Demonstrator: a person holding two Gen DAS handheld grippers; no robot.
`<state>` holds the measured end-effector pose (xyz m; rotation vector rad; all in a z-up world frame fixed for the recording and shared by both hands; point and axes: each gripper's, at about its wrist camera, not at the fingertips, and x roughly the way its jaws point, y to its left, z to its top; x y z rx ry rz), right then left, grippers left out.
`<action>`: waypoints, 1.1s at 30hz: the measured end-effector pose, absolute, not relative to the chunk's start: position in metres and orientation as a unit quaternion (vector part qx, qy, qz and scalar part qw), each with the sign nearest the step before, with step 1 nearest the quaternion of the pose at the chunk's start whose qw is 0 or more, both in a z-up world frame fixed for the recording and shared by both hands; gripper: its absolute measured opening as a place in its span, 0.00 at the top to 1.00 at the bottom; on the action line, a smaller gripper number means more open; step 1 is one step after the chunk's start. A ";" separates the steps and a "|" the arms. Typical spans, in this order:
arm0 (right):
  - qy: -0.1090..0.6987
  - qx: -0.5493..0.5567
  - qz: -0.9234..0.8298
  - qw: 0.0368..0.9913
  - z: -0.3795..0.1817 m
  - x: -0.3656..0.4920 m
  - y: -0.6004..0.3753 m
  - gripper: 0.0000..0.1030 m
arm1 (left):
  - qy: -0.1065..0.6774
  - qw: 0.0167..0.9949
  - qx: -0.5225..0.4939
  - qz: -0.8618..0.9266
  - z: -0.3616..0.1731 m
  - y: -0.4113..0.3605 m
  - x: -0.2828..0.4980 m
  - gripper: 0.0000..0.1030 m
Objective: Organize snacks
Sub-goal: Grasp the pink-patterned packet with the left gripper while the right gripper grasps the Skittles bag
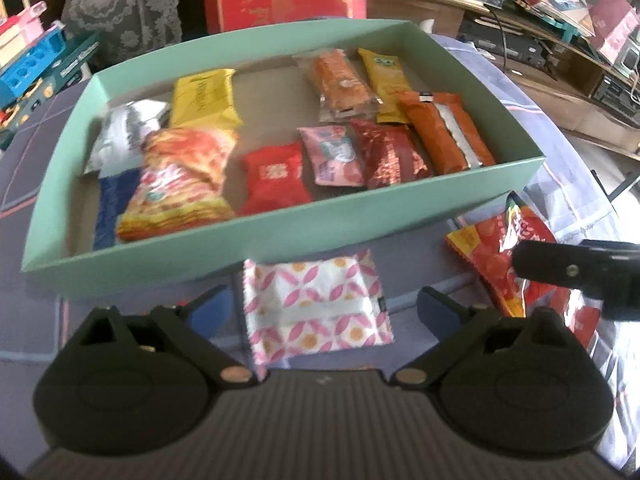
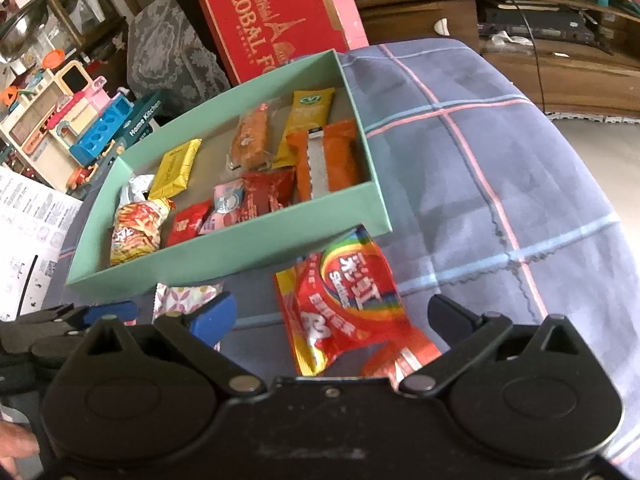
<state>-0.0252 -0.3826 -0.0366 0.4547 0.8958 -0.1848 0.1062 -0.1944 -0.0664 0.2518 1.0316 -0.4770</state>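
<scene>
A mint-green box (image 1: pixel 280 236) lies on a blue plaid cloth and holds several snack packets. A white packet with a pink pattern (image 1: pixel 320 276) rests in front of its near wall. My left gripper (image 1: pixel 324 310) stands open around that packet, one blue pad on each side and neither pressing on it. To the right, a red Skittles bag (image 2: pixel 344 312) lies against the box's near corner. My right gripper (image 2: pixel 330 316) is open over the bag, its fingers wide on either side and apart from it. One finger of the right gripper (image 1: pixel 576 276) shows at the edge of the left wrist view.
A big red carton (image 2: pixel 276 20) stands behind the box. A toy kitchen set (image 2: pixel 80 120) and a printed sheet (image 2: pixel 28 220) lie to the left, and cluttered wooden shelves (image 2: pixel 520 40) are at the back right. The plaid cloth (image 2: pixel 500 168) stretches bare to the right.
</scene>
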 end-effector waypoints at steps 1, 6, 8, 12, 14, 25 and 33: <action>0.430 0.217 -0.088 0.872 -0.038 -0.022 -0.383 0.00 | 0.488 0.834 0.119 -0.227 -0.069 -0.197 0.108 0.12; 0.436 0.213 -0.085 0.870 -0.044 -0.012 -0.382 0.00 | 0.487 0.835 0.123 -0.224 -0.079 -0.194 0.109 0.36; 0.438 0.210 -0.082 0.870 -0.046 -0.009 -0.380 0.00 | 0.487 0.835 0.108 -0.233 -0.078 -0.184 0.111 0.36; 0.449 0.203 -0.068 0.867 -0.054 -0.001 -0.373 0.02 | 0.498 0.832 0.085 -0.231 -0.078 -0.167 0.117 0.32; 0.455 0.197 -0.058 0.867 -0.058 0.003 -0.367 0.09 | 0.499 0.832 0.080 -0.227 -0.079 -0.161 0.119 0.31; 0.444 0.173 -0.049 0.878 -0.059 -0.009 -0.360 0.67 | 0.494 0.836 0.078 -0.227 -0.079 -0.161 0.122 0.37; 0.443 0.188 -0.052 0.875 -0.055 -0.012 -0.363 0.40 | 0.490 0.837 0.082 -0.229 -0.075 -0.154 0.116 0.65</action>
